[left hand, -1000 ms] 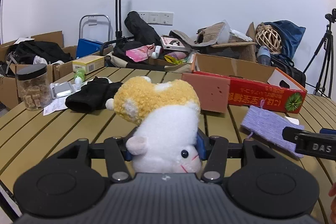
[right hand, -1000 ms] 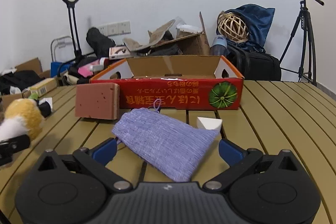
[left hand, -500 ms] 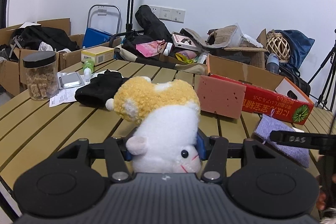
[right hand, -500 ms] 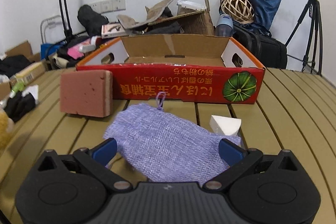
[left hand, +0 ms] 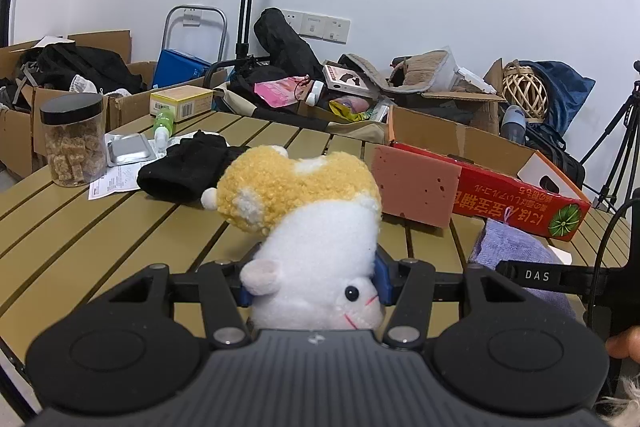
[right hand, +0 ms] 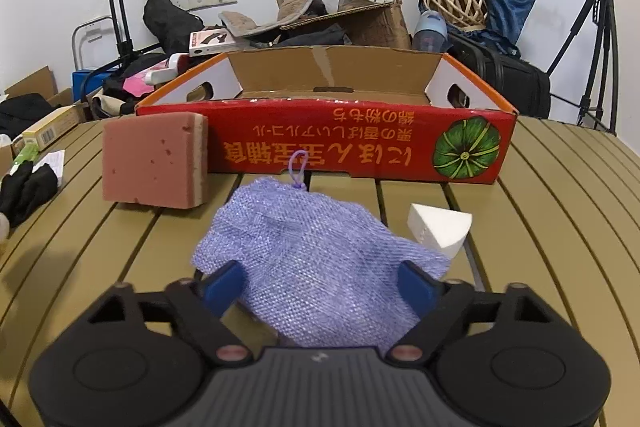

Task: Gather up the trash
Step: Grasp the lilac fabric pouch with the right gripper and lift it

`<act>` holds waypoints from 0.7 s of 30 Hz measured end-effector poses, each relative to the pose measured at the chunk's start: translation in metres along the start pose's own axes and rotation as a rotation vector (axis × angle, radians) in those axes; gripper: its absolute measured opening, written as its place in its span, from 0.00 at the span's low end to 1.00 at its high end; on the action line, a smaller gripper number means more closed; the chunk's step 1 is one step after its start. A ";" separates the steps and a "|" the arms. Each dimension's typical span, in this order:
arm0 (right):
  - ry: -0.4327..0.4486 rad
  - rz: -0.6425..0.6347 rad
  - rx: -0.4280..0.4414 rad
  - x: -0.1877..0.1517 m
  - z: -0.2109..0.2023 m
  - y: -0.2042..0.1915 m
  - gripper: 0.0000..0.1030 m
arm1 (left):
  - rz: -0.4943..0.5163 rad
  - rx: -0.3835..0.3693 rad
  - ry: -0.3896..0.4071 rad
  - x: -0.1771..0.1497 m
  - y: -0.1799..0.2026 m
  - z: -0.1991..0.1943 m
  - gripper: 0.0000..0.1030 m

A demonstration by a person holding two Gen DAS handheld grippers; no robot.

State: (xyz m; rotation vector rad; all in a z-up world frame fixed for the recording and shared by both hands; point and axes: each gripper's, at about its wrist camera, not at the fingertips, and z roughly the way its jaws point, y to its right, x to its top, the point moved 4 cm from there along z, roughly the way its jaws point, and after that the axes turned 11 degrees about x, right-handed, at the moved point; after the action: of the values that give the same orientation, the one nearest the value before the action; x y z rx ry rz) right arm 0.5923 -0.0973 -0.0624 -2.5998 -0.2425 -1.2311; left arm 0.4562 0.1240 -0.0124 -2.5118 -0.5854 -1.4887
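Left tongs (left hand: 314, 287) clamped on plush (left hand: 312, 227), held just above table (left hand: 100, 227). Right tongs (right hand: 320, 287) closing around purple pouch (right hand: 316, 259), pouch between pads, not yet pinched, lying on table. Red box (right hand: 360, 143) straight ahead of right tongs, looks empty inside. Nothing binned yet. Sponge (right hand: 154, 161) ahead-left, white wedge (right hand: 438, 227) just right of pouch, black glove (left hand: 188, 167) ahead-left of left tongs, all left to collect.

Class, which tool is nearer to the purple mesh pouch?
Right. The right tool straddles the purple mesh pouch, its jaws closing around it; the left tool, beside the pouch, grips the plush toy.
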 end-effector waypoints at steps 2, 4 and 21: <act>-0.001 0.004 0.000 0.000 -0.001 0.001 0.63 | -0.001 -0.001 0.000 0.000 0.000 0.000 0.52; -0.001 0.001 -0.001 0.000 -0.002 0.001 0.57 | -0.002 -0.002 0.002 0.000 0.000 -0.001 0.52; 0.073 0.063 0.014 -0.007 -0.028 0.012 0.30 | 0.000 -0.013 0.013 0.001 -0.002 -0.010 0.52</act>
State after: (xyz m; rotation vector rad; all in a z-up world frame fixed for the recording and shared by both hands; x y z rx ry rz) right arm 0.5700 -0.1179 -0.0529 -2.5248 -0.1536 -1.2954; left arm 0.4480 0.1225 -0.0063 -2.5094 -0.5755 -1.5121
